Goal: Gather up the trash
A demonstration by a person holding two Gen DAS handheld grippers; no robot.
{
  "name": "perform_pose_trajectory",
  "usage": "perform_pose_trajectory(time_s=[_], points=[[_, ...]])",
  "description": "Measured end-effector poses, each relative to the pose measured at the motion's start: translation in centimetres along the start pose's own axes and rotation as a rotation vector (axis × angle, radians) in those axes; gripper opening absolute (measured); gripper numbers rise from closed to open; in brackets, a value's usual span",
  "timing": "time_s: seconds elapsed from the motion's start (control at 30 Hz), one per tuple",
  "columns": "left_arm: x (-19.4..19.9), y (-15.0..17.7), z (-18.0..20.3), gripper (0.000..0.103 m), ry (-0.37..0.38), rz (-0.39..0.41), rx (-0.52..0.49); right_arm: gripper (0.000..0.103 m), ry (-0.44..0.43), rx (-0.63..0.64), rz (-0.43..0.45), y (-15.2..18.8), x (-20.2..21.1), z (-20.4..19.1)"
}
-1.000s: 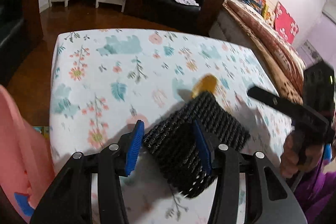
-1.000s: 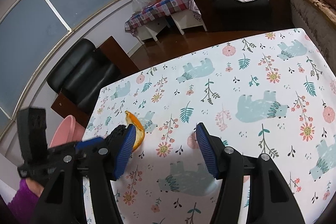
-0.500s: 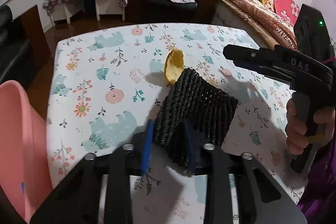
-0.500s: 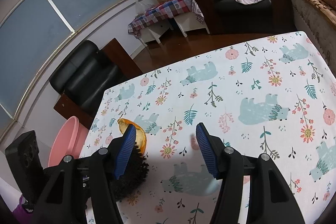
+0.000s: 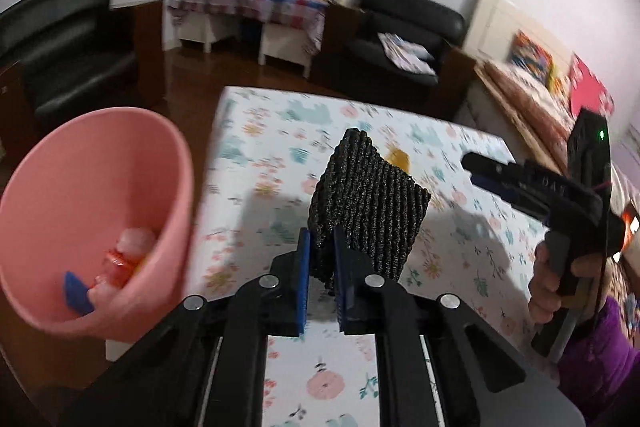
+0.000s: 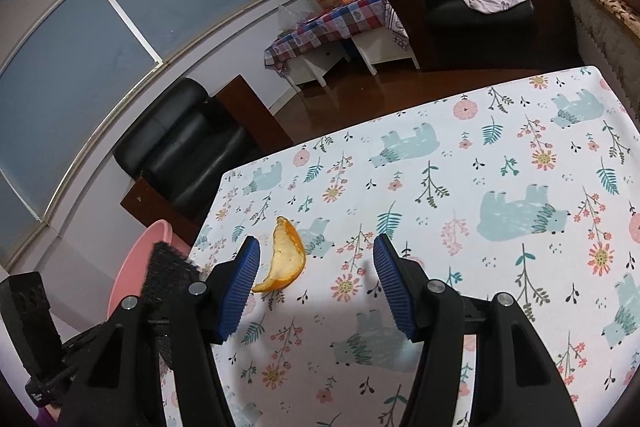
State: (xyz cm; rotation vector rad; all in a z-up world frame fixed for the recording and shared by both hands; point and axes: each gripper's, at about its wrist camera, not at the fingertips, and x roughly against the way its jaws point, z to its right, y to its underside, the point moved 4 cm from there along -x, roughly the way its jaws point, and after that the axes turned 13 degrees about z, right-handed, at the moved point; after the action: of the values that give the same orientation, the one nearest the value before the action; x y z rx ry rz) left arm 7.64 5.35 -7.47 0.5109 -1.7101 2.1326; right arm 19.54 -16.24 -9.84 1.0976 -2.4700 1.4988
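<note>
Already several scraps lie in the pink basin at left of the frame. The left gripper, jaws closing, pinches the black foam net lifted at frame centre, not yet binned. The right gripper stands apart and empty, the orange peel on the table between its fingers, still to collect.

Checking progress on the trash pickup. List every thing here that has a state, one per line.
Left tool: closing on the black foam mesh, pads pressing it.
Black foam mesh: pinched at one corner, lifted off the table.
Right tool: open, empty, above the table.
Orange peel: lying on the tablecloth, not picked up.
Pink bin: upright beside the table, some trash inside.
</note>
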Motion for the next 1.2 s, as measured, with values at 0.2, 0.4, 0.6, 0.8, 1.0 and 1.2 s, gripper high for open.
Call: perform_pose_trajectory(time_s=[0.2, 0.4, 0.6, 0.8, 1.0, 1.2], points=[[1.6, 0.5, -1.1, 0.01, -0.046, 0.024, 0.028, 0.049, 0.001, 0.03, 0.002, 0.4, 0.0, -0.5], [3.1, 0.8, -2.1, 0.01, -0.051, 0.034, 0.072, 0.043, 0.008, 0.136, -0.005, 1.4, -0.4, -2.2], [5.4, 0.0, -1.7, 0.01, -0.063, 0.059, 0.061, 0.043, 0.026, 0.162, 0.039, 1.5, 0.3, -2.9], [7.7, -0.9, -0.2, 0.01, -0.118, 0.102, 0.037, 0.043, 0.002, 0.353, 0.141, 1.7, 2.2, -6.4], [7.6, -2.3, 1.6, 0.01, -0.127, 0.122, 0.081, 0.043, -0.013, 0.403, 0.157, 2.1, 2.7, -7.5], [6.7, -2.8, 2.6, 0.01, -0.109, 0.116, 0.064, 0.044, -0.037, 0.379, 0.135, 2.2, 2.7, -7.3]])
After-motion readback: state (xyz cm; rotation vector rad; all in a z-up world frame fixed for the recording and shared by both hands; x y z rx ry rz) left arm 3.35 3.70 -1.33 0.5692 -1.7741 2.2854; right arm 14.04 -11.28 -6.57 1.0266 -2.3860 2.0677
